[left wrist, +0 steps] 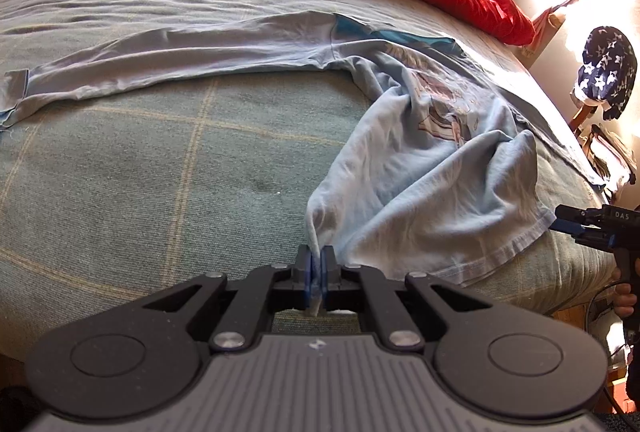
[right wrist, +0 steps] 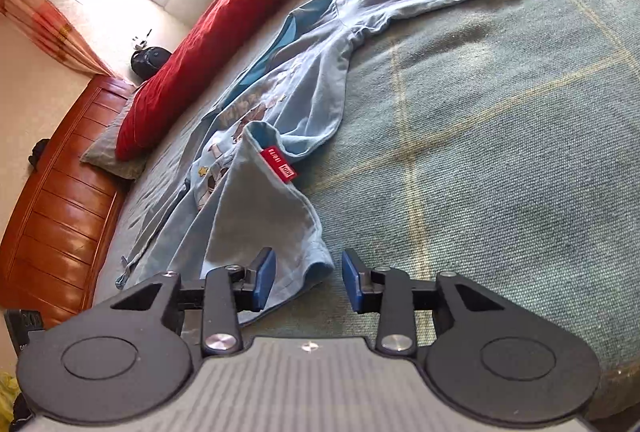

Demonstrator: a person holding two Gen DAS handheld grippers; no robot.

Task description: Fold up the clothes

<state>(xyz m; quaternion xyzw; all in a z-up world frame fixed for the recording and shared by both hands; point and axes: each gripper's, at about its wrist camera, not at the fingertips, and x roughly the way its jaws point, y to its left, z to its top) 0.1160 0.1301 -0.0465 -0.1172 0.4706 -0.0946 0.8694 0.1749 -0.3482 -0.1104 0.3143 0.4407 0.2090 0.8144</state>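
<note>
One soft, light shirt [left wrist: 420,160] lies rumpled on the bed [left wrist: 160,172], a sleeve [left wrist: 160,60] trailing far left. The left tool [left wrist: 318,272] pinches its near hem corner; the right tool [right wrist: 308,280] stands spread, hem between but unpressed. Limp cloth will sag, so hem corners look the best hold.

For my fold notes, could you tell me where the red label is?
Right wrist view, left of centre: the red label sits on the light-blue shirt's turned-up hem.
</note>
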